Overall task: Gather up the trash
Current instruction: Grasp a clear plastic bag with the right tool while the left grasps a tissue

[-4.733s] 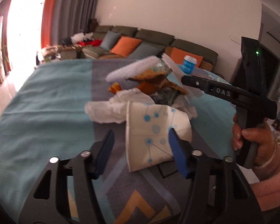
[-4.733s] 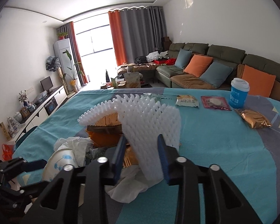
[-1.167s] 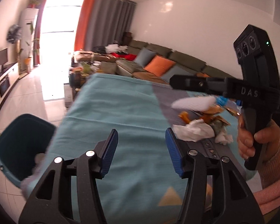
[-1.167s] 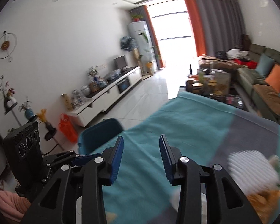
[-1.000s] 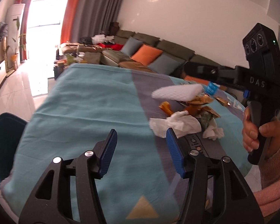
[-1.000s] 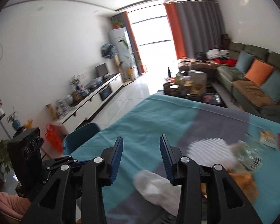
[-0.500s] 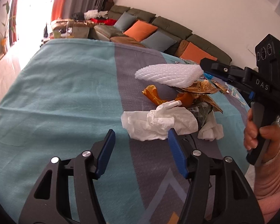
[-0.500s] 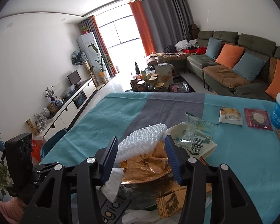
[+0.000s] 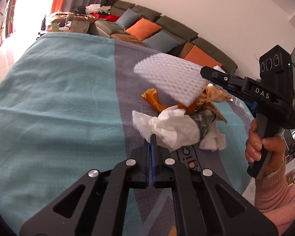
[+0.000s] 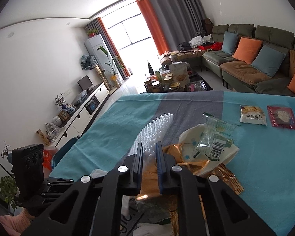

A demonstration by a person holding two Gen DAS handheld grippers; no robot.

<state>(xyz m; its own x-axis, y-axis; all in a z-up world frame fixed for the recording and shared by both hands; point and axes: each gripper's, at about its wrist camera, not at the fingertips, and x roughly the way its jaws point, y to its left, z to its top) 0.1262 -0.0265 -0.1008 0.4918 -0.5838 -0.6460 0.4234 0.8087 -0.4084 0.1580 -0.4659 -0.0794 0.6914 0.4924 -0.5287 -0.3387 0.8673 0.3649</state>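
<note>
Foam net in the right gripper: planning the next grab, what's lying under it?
Under the foam net: orange peel, gold wrapper, crumpled tissue. Anything beneath those is covered.

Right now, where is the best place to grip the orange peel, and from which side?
Probably the curled free end of the orange peel, from the open teal side. That end lifts off the cloth; its other end is buried under the foam net and tissue.

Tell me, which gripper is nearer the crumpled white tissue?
Left. The left gripper is pinching the tissue; the right gripper grips the white foam net above the pile.
</note>
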